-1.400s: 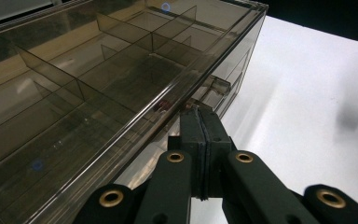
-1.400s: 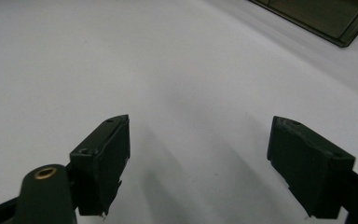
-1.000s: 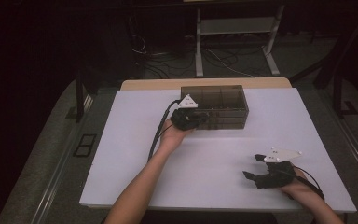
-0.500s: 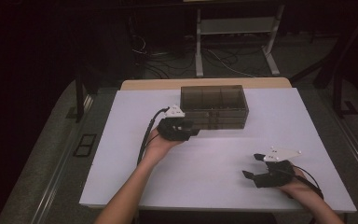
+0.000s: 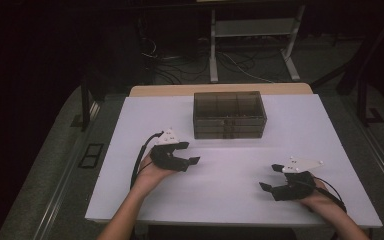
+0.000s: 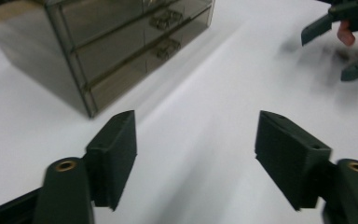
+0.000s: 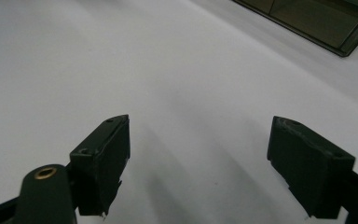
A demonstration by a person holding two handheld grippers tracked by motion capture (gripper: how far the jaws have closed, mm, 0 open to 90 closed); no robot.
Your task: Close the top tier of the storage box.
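A smoky translucent drawer box (image 5: 229, 114) stands at the back middle of the white table (image 5: 130, 150). My left gripper (image 5: 190, 153) hovers in front of the box's left end, a hand's width away from it, open and holding nothing. In the left gripper view its jaws (image 6: 196, 154) stand wide apart over bare table, with the box's stacked drawers (image 6: 121, 51) ahead to the left. My right gripper (image 5: 270, 177) rests near the front right of the table, open and empty. Its jaws (image 7: 198, 158) frame bare table, and a corner of the box (image 7: 317, 18) shows far off.
The right gripper (image 6: 328, 56) and some fingers of the hand appear at the top right of the left gripper view. Beyond the table lies a dark floor with cables and a white stand (image 5: 252, 45). Wide bare table lies between the grippers.
My left gripper has drawn back from the box's left front corner, toward the person and a little left. The right gripper has stayed in place.
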